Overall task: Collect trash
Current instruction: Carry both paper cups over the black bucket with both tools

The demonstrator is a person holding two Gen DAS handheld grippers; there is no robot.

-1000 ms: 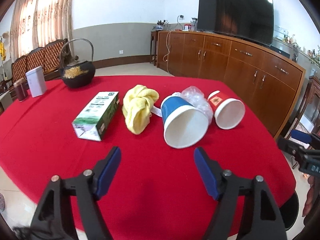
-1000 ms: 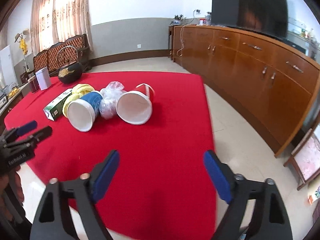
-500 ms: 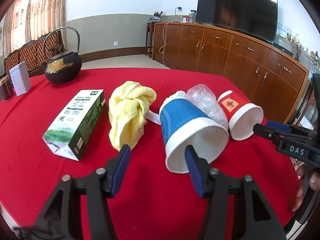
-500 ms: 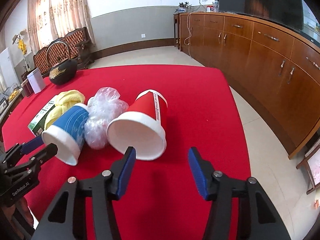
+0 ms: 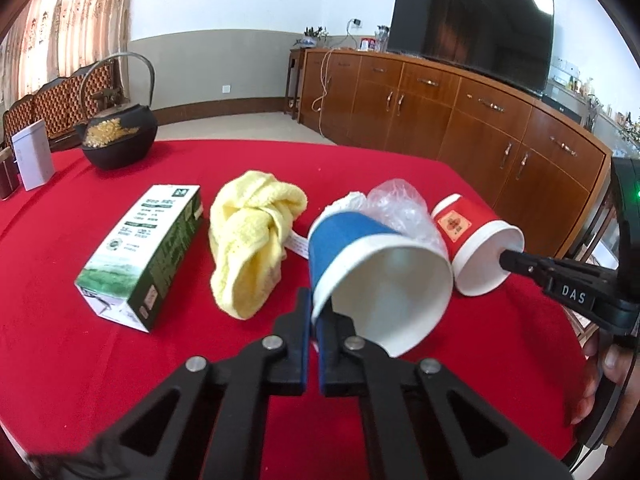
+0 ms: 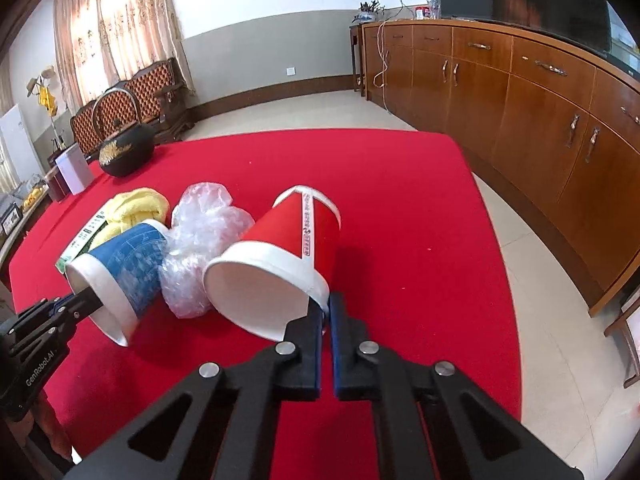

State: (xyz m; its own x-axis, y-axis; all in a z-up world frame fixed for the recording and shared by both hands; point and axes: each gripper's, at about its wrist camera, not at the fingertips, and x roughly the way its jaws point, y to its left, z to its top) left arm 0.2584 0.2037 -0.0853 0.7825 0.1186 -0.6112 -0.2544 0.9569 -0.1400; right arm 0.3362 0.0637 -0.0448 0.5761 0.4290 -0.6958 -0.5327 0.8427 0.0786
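Note:
A blue paper cup [image 5: 360, 256] lies on its side on the red table [image 5: 60, 360]. My left gripper [image 5: 314, 312] is shut on its white rim, one finger inside and one outside. A red paper cup [image 6: 280, 256] lies on its side to the right. My right gripper [image 6: 325, 312] is shut on its rim. A crumpled clear plastic bag [image 6: 204, 236] lies between the two cups. A yellow cloth [image 5: 252, 236] and a green and white carton [image 5: 148, 256] lie to the left of the blue cup. The red cup [image 5: 476, 244] also shows in the left wrist view.
A black iron kettle [image 5: 118, 140] and a white tin [image 5: 32, 158] stand at the table's far left. A long wooden sideboard [image 5: 480, 120] with a TV [image 5: 472, 28] runs along the right wall. The table's right edge [image 6: 492, 240] drops to a tiled floor.
Both grippers have moved forward and shut, the left on the blue cup's rim, the right on the red cup's rim. They were open before.

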